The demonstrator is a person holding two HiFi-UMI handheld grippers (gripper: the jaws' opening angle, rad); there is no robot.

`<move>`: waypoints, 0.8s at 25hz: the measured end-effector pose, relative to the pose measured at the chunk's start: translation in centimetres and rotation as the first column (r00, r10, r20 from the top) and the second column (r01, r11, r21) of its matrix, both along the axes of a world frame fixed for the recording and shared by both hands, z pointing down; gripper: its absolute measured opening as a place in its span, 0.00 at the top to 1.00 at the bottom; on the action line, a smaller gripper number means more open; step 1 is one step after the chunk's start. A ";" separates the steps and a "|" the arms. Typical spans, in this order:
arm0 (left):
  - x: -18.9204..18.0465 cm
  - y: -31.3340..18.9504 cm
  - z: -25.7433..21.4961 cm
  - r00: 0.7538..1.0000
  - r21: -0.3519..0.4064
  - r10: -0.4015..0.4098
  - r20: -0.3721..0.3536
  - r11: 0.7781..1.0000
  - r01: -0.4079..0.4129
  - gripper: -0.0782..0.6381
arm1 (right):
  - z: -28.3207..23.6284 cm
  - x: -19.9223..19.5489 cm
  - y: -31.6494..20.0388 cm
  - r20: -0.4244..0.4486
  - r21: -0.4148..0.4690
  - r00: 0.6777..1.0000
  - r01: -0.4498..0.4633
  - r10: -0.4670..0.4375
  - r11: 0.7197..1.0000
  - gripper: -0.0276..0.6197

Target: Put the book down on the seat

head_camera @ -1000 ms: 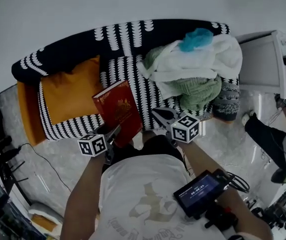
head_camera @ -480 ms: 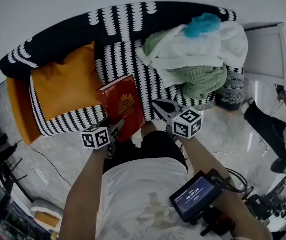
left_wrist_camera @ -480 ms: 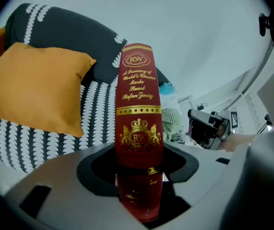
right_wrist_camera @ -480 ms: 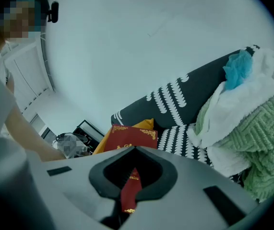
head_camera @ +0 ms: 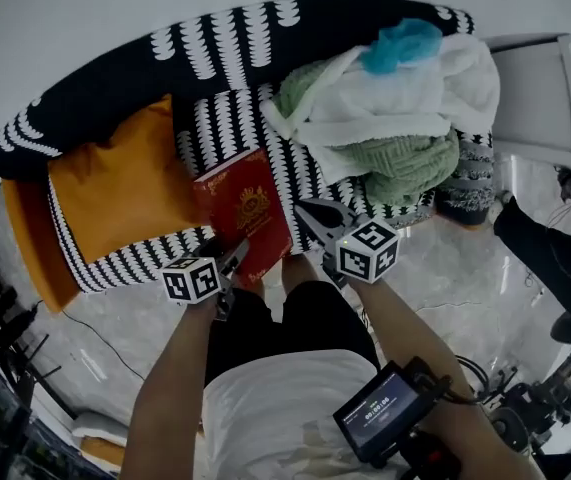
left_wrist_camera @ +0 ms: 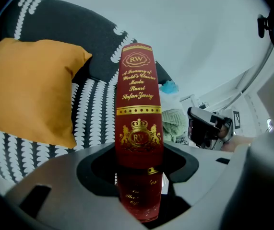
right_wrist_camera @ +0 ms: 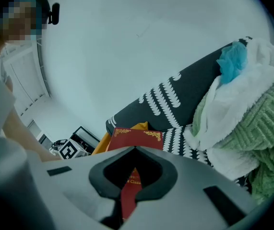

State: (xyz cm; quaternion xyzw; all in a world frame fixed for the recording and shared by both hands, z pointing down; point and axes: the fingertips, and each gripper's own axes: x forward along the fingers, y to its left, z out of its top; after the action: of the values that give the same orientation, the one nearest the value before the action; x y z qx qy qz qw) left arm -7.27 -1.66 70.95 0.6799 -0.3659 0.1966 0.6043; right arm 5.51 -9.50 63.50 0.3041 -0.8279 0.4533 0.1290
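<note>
A red book with gold print hangs tilted over the front of the black-and-white patterned sofa seat, close to it. My left gripper is shut on the book's lower end. In the left gripper view the spine stands upright between the jaws of the left gripper. My right gripper hovers just right of the book, its jaws shut and holding nothing. In the right gripper view the book's cover shows beyond the right gripper.
An orange cushion lies on the seat left of the book. A pile of white, green and blue towels fills the seat's right half. A white cabinet and another person's leg are at the right.
The book and my left gripper have sunk toward the seat. My right gripper has come down beside them. The grip on the book is unchanged.
</note>
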 end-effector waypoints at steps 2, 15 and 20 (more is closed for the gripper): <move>0.2 -0.3 1.0 1.000 -0.008 -0.015 -0.001 1.000 0.015 0.55 | 0.8 0.2 -0.1 0.009 -0.018 1.000 -0.016 0.017 1.000 0.94; 2.7 -3.8 7.6 0.991 -0.036 -0.110 -0.076 0.994 0.107 0.55 | 5.6 2.4 -0.3 0.020 -0.067 0.997 -0.066 0.068 0.996 0.94; 3.4 -7.8 10.1 0.981 -0.005 -0.168 -0.098 0.986 0.168 0.55 | 7.2 3.0 0.1 0.027 -0.086 0.997 -0.069 0.072 0.994 0.94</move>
State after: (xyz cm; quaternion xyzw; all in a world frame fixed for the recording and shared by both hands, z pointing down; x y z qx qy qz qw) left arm -3.86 -9.43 81.02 0.6563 -0.3924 0.1107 0.6348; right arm 8.55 -9.35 70.72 0.3206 -0.7984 0.4969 0.1135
